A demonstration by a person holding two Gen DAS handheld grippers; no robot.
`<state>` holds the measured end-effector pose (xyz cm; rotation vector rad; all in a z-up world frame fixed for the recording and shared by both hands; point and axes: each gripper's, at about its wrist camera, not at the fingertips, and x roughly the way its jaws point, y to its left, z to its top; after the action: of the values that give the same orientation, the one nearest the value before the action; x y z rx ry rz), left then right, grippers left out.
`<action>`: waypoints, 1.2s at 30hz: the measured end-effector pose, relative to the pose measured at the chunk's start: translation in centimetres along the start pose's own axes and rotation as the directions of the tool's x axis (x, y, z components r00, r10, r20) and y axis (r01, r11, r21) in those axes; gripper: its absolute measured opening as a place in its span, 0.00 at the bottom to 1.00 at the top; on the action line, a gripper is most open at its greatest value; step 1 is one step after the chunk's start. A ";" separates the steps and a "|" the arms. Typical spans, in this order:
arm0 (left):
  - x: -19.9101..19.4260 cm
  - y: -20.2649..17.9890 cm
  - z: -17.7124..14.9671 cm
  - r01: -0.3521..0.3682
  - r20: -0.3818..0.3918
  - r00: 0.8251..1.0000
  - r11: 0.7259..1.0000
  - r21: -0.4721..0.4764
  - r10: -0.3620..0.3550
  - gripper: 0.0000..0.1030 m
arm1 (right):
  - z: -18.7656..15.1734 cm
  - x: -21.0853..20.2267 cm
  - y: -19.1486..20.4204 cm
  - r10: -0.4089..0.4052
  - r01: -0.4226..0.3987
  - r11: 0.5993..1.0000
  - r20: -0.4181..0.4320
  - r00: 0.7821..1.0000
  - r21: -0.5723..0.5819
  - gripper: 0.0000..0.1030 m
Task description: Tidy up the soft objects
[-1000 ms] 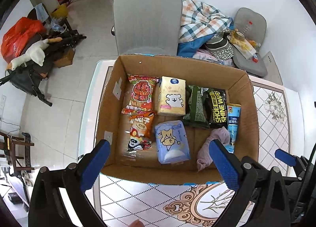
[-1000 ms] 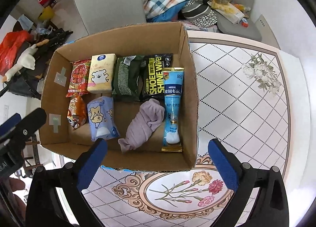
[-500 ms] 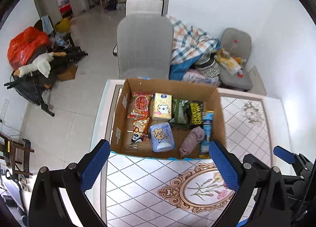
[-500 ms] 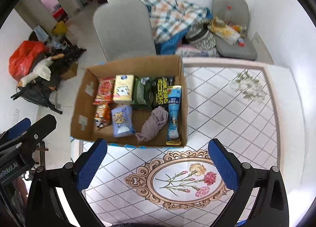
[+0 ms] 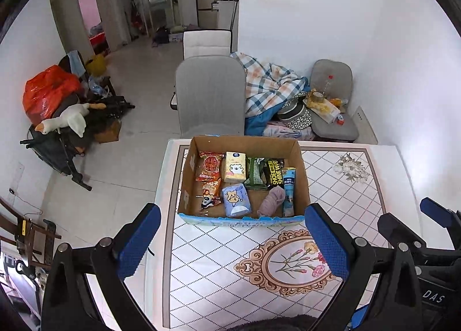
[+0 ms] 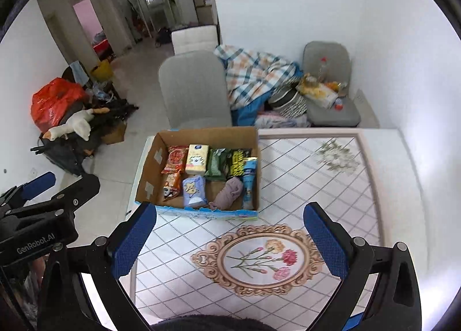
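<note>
A cardboard box (image 5: 186,184) (image 6: 149,175) stands on the patterned table at its far left. Inside lie snack packets, a yellow tissue pack (image 5: 235,167), a blue tissue pack (image 5: 235,200) (image 6: 194,190), a mauve cloth (image 5: 272,201) (image 6: 229,192), dark wipe packs and a blue tube (image 5: 288,187). My left gripper (image 5: 230,241) is open and empty, held high above the table's near part, well back from the box. My right gripper (image 6: 230,240) is open and empty, likewise high and back from the box.
The table (image 5: 360,195) carries a floral oval pattern at its near middle. A grey chair (image 5: 210,98) stands behind the box. A plaid blanket and clutter (image 5: 268,86) lie beyond, by a second grey chair (image 5: 331,100). An orange bag and toy goose (image 5: 66,121) sit at left.
Both grippers have pulled up and back from the box, which now looks much smaller and farther. Both stay open and empty. The box contents have not moved.
</note>
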<state>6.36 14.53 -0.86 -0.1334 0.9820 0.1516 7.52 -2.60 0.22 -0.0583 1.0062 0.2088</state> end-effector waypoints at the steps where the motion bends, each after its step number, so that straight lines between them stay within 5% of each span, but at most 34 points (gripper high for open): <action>1: -0.4 0.0 -0.2 0.000 0.005 1.000 1.000 -0.002 0.000 1.00 | -0.1 -0.5 0.0 -0.003 0.003 1.000 0.004 1.000 -0.001 1.00; 36: -1.7 -0.7 -1.8 -0.013 0.038 0.999 1.000 -0.020 0.014 1.00 | -0.2 -4.4 -1.8 -0.107 0.106 0.994 0.084 0.991 0.014 1.00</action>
<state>4.10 13.42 -0.36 -0.1412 0.9438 0.1758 5.42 -5.00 3.69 -0.0940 0.9174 0.1081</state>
